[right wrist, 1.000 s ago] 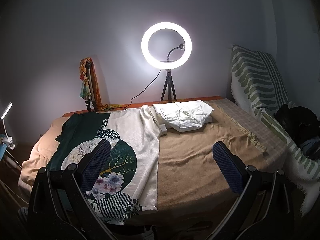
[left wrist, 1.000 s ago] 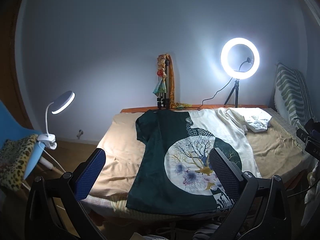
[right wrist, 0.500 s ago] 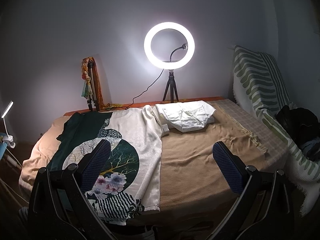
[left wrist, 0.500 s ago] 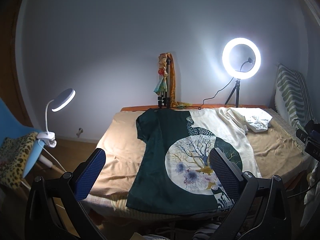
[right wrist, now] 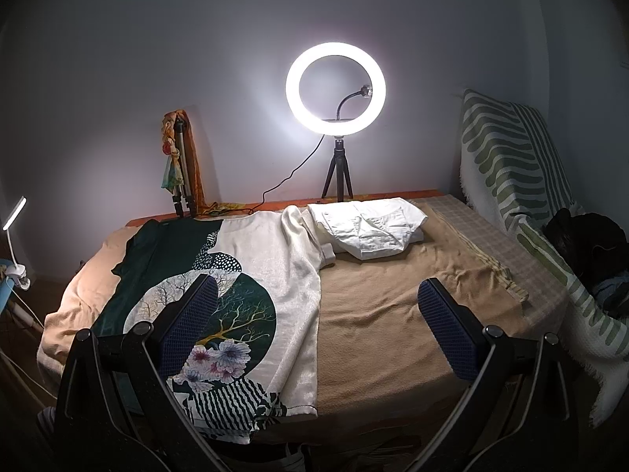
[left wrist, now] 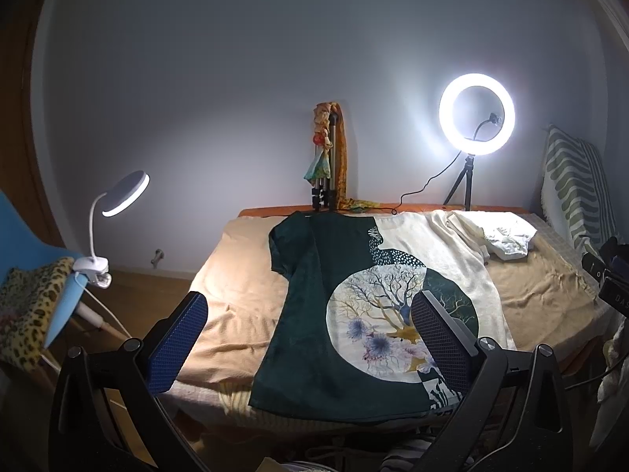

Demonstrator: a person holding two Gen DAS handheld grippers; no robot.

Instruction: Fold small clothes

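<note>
A: Where is the shirt [left wrist: 354,314]?

B: Flat before the ring light [left wrist: 476,114], ready to fold. My left gripper [left wrist: 306,338] and right gripper [right wrist: 318,330] hover wide open, empty

Dark green and cream shirt [left wrist: 314,314] printed with branching trees, purple flowers, dots and wavy stripes, tan blanket [right wrist: 393,314], white folded garment [right wrist: 369,228], green-striped white throw [right wrist: 507,165], leopard-print cloth [left wrist: 27,314], blue chair [left wrist: 23,236], blue gripper pads [left wrist: 177,346]

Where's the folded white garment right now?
The folded white garment lies at the far end of the tan blanket, right of the green-and-cream printed T-shirt, just before the lit ring light.
</note>
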